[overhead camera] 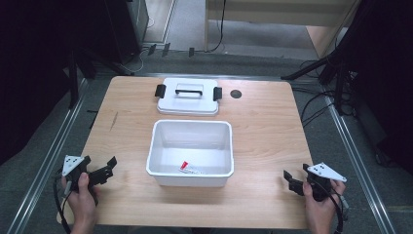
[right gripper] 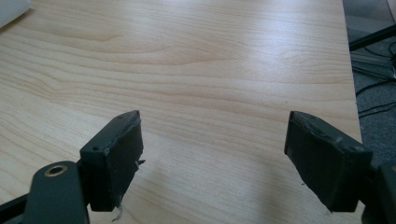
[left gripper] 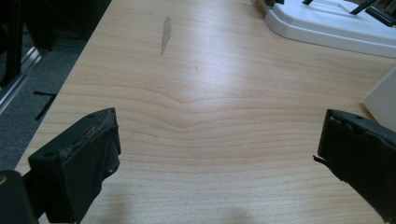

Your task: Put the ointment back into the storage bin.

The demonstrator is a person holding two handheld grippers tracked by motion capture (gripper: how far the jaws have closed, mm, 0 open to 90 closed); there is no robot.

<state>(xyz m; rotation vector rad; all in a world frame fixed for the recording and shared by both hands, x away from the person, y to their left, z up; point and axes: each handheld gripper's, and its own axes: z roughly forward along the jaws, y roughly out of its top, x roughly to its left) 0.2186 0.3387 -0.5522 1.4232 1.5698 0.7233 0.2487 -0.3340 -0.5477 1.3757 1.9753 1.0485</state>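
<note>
A white plastic box (overhead camera: 190, 173) stands open in the middle of the wooden table (overhead camera: 263, 126). Inside it, near the front wall, lies a small flat packet with a red end (overhead camera: 189, 168). The box's white lid (overhead camera: 187, 96), with black clips and a handle, lies flat behind it. My left gripper (overhead camera: 108, 167) rests at the front left of the table, jaws wide apart and empty. My right gripper (overhead camera: 292, 178) rests at the front right, also open and empty. In the left gripper view the lid (left gripper: 327, 23) shows at the top right and the box's corner (left gripper: 383, 95) at the right edge.
A round dark cable hole (overhead camera: 236, 94) sits in the table to the right of the lid. A grey scuff (left gripper: 165, 35) marks the wood at the left. Metal rails and cables run along the floor on both sides of the table.
</note>
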